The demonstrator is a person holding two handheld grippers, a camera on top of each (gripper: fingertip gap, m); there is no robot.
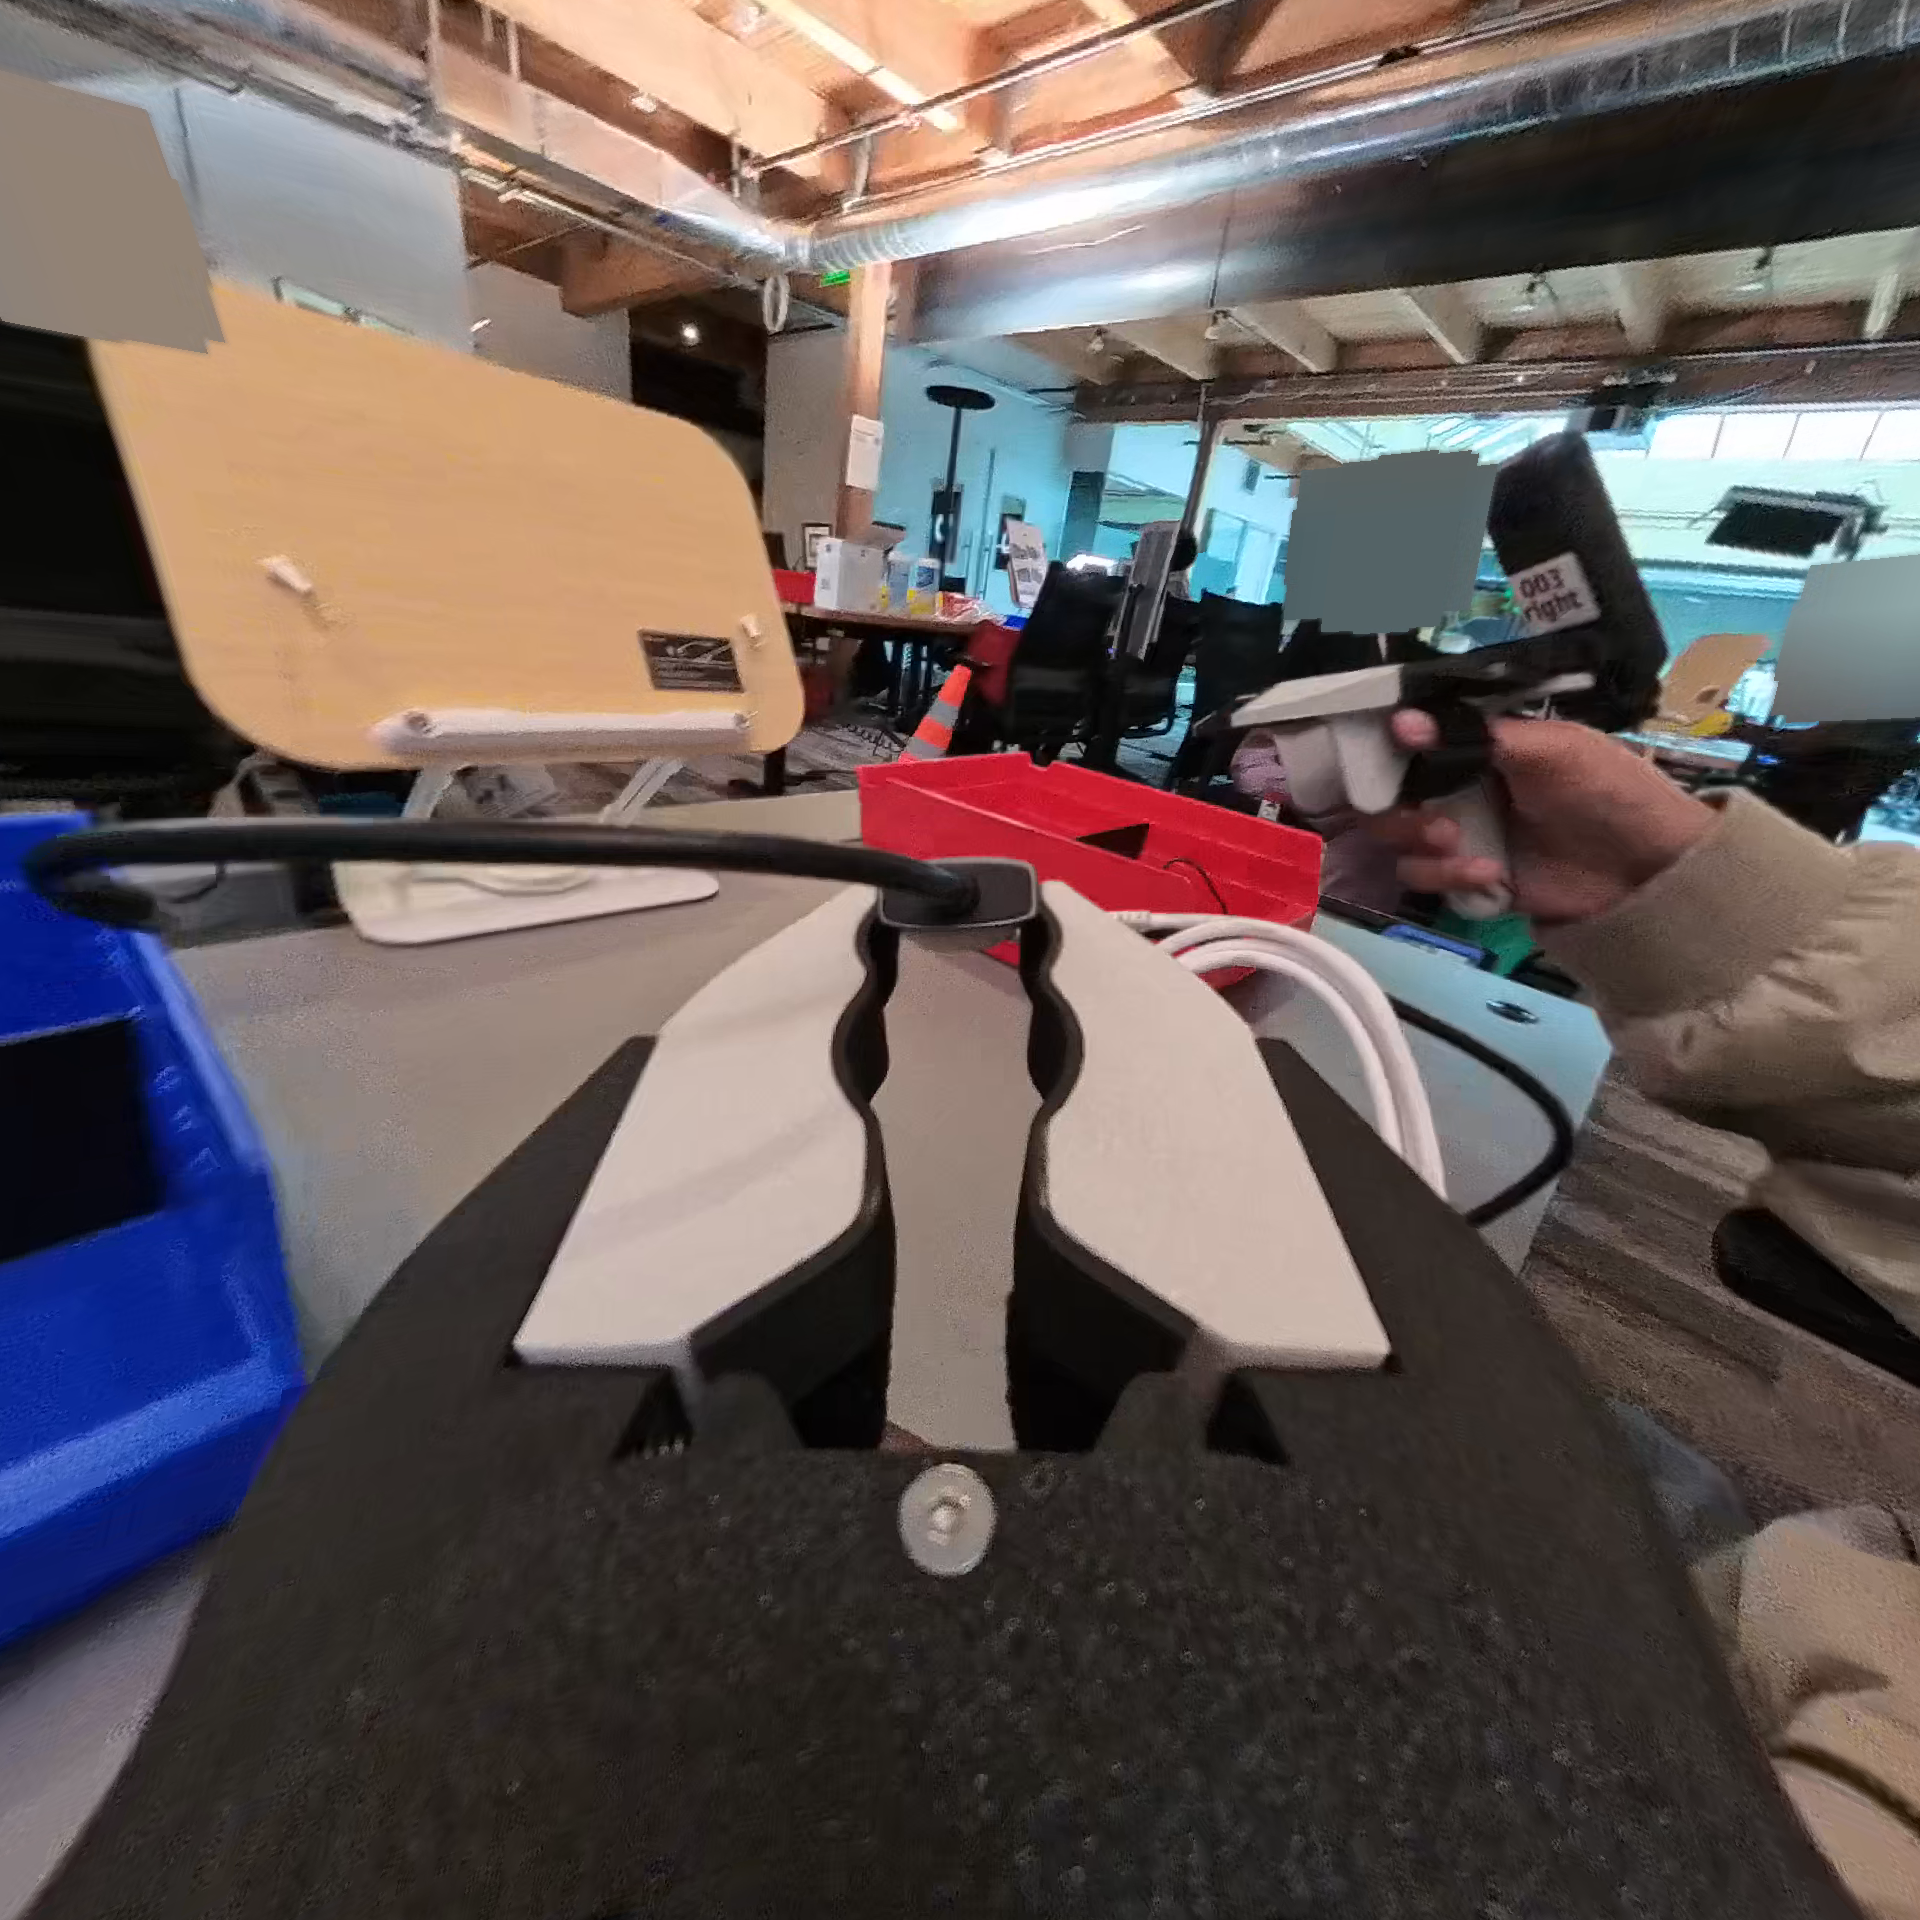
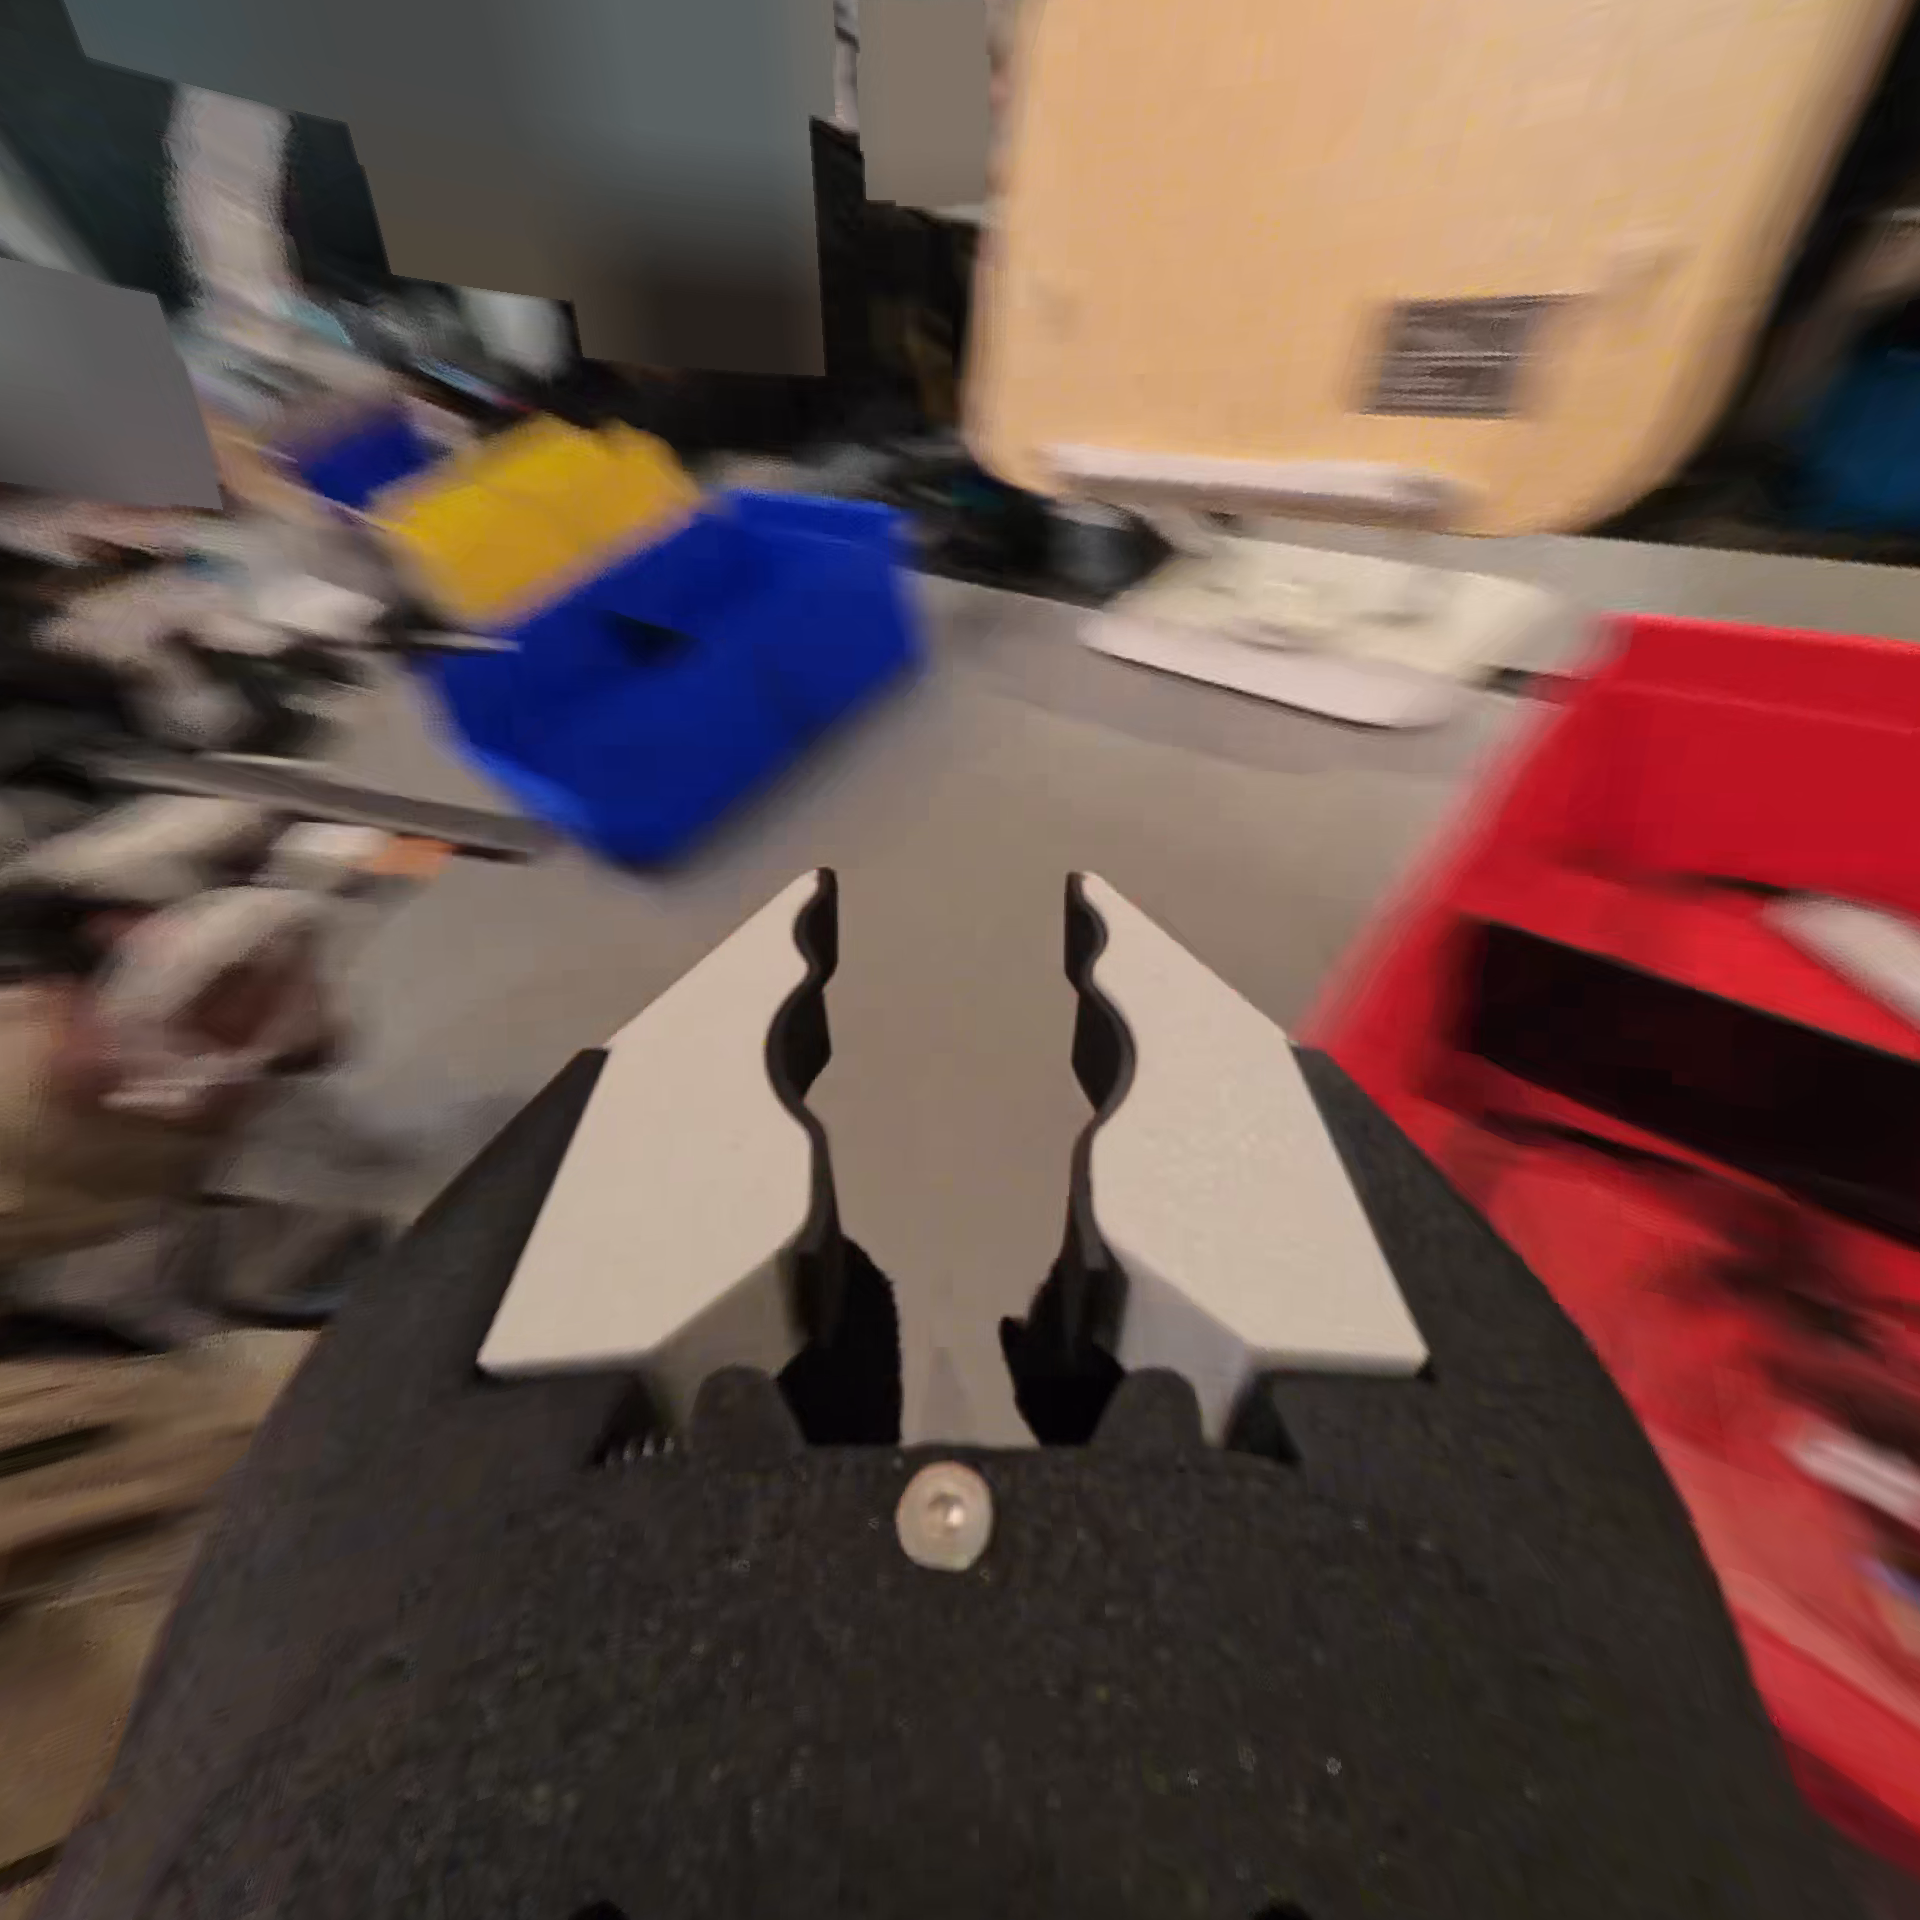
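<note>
A: Plug, on a stiff black cable: where?
B: Clamped in left gripper tips, above the surface, between blue bin and red bin. Light; hold the hard body.
A: Right gripper?
B: Parted, empty.

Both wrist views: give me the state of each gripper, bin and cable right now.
left gripper: shut on black cable plug.
black cable: lifted, arcing left to the blue bin.
right gripper: open, empty, above the table.
red bin: on the table, black item inside.
blue bin: on the table, upright.
white cable: lying slack by the red bin.
</note>
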